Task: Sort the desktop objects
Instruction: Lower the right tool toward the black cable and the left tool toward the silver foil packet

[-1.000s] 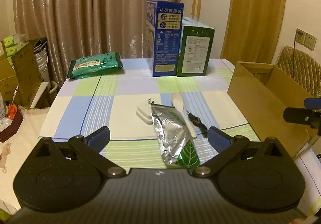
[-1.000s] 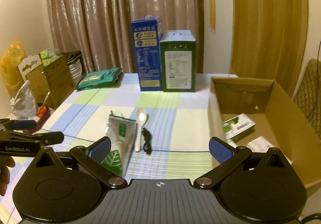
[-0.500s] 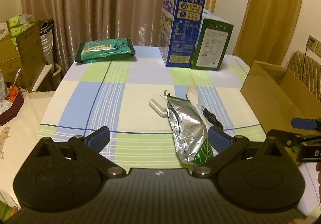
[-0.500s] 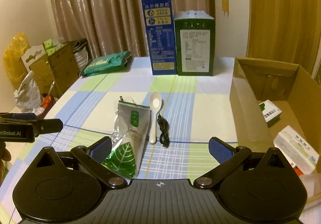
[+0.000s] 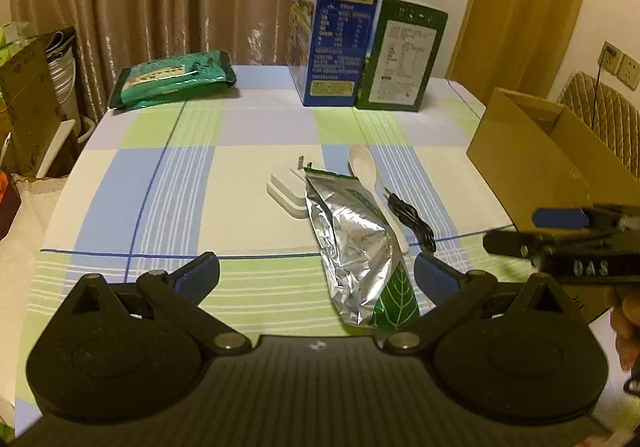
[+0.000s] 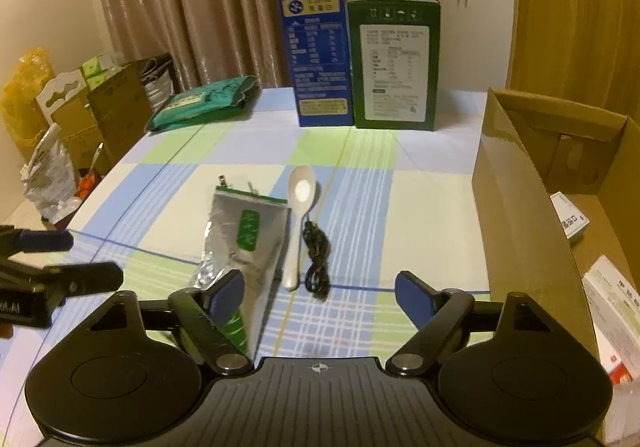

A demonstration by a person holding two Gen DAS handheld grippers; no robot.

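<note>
Left claw point(image 5: 316, 273): fingers spread wide apart, empty, low centre of the left wrist view, over the near edge of the bench point(image 5: 168, 183).
Right claw point(image 6: 320, 295): fingers spread wide apart, nothing between them, low centre of the right wrist view; its left finger point(image 6: 226, 297) overlaps the near end of the pouch in the picture; contact cannot be confirmed.
Foil pouch point(image 5: 352, 243): lies flat at mid-frame, long axis running from the near edge towards the far boxes; the green leaf end points at the camera, the torn top end points away.
White spoon point(image 6: 298, 219): just right of the pouch and parallel to it, bowl at the far end, handle towards the camera.
Black cable point(image 6: 316, 259): coiled lengthwise, just right of the spoon handle.
White charger point(image 5: 286, 189): at the pouch's far left corner, partly under it.
Cardboard box point(image 6: 516, 183): open, right side of frame, at the right edge of the bench; small packages point(image 6: 570, 221) lie inside.
Blue carton point(image 6: 314, 39) and green carton point(image 6: 394, 61): upright, side by side, upper centre, at the far end of the bench.
Green packet point(image 5: 174, 79): flat, upper left, far corner.
</note>
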